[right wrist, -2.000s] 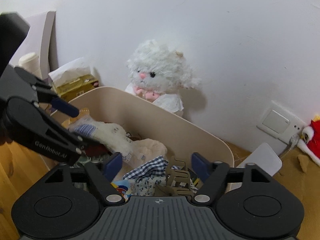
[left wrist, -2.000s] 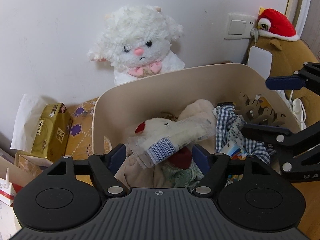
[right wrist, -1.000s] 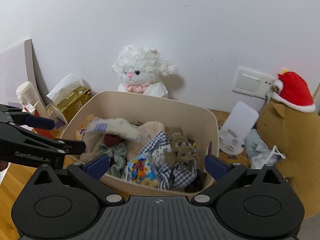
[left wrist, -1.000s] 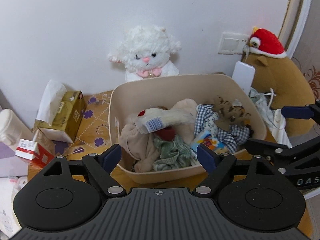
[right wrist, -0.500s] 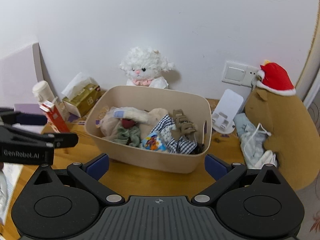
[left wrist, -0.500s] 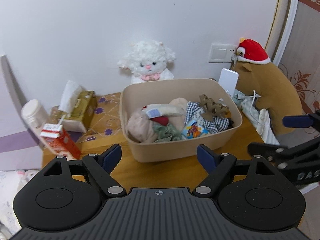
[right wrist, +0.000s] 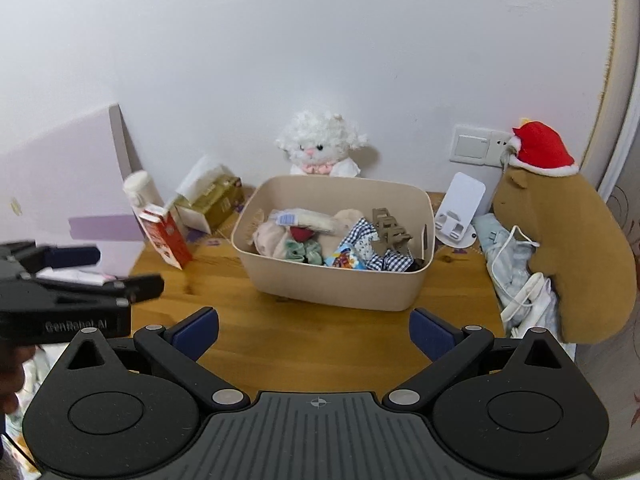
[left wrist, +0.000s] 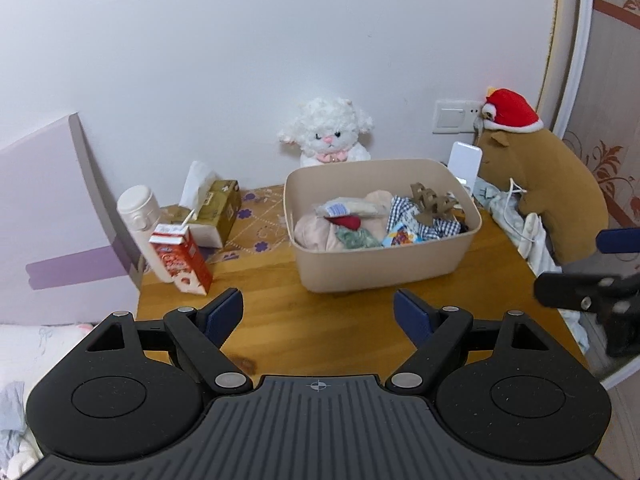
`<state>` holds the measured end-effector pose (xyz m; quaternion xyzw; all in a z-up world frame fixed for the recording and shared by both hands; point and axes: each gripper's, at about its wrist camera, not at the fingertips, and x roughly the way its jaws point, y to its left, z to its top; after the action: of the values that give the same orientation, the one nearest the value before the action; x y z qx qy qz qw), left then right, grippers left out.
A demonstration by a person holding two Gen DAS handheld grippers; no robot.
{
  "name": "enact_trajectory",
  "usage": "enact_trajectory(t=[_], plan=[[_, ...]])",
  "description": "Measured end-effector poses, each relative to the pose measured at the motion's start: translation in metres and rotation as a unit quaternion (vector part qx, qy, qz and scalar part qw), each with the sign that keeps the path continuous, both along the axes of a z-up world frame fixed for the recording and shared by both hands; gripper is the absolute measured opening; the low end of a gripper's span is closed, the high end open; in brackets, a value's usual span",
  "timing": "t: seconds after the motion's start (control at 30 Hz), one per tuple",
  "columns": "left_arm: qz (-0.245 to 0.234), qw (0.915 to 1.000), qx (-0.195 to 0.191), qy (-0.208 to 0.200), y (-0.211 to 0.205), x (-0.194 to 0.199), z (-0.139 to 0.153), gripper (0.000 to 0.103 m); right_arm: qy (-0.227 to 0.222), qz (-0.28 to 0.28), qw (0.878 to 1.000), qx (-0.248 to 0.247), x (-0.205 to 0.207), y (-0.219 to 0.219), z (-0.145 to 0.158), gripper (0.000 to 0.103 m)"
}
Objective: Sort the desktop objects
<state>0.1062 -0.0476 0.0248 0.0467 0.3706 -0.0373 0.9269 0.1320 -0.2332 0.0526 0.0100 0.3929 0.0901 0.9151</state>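
A beige bin [left wrist: 384, 268] [right wrist: 332, 288] stands on the wooden table [left wrist: 320, 312] and holds a plastic-wrapped packet [left wrist: 344, 209], cloths, a checked fabric [right wrist: 366, 240], a brown hair claw [right wrist: 390, 232] and a colourful snack pack [right wrist: 346, 258]. My left gripper [left wrist: 318, 312] is open and empty, back from the bin over the table's front. My right gripper [right wrist: 314, 330] is open and empty, also well short of the bin. Each gripper shows at the edge of the other's view.
A white plush lamb [left wrist: 326, 136] sits behind the bin. A red milk carton [left wrist: 180, 258], a white bottle [left wrist: 138, 216] and a gold tissue box [left wrist: 214, 212] stand left. A brown plush with red hat [right wrist: 560, 240], a white phone stand [right wrist: 458, 212] and cables lie right.
Both grippers have pulled back and up from over the bin; the packet the left gripper was at now lies in the bin. Both stay open.
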Motion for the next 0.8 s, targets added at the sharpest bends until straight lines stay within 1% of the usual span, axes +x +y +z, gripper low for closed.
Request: enact_trajectory(t=[0.1, 0.3, 0.53, 0.7, 0.8], plan=[[0.001, 1.0000, -0.005, -0.002, 0.002, -0.018, 0.006, 0.084, 0.007, -0.002, 1.000, 0.004, -0.014, -0.002, 0.009, 0.103], [-0.001, 0.9999, -0.007, -0.015, 0.005, -0.055, 0.024, 0.084, -0.004, -0.015, 1.000, -0.004, -0.049, -0.001, 0.026, 0.103], [0.002, 0.9998, -0.016, -0.006, 0.014, -0.084, 0.042, 0.084, -0.009, -0.034, 0.999, -0.007, -0.084, -0.005, 0.042, 0.103], [0.000, 1.0000, 0.004, 0.000, 0.013, -0.104, 0.044, 0.084, 0.001, -0.046, 0.999, 0.004, -0.105, -0.014, 0.047, 0.103], [-0.004, 1.0000, 0.002, 0.004, 0.013, -0.115, 0.045, 0.084, 0.000, -0.050, 0.999, -0.005, -0.117, -0.015, 0.051, 0.103]])
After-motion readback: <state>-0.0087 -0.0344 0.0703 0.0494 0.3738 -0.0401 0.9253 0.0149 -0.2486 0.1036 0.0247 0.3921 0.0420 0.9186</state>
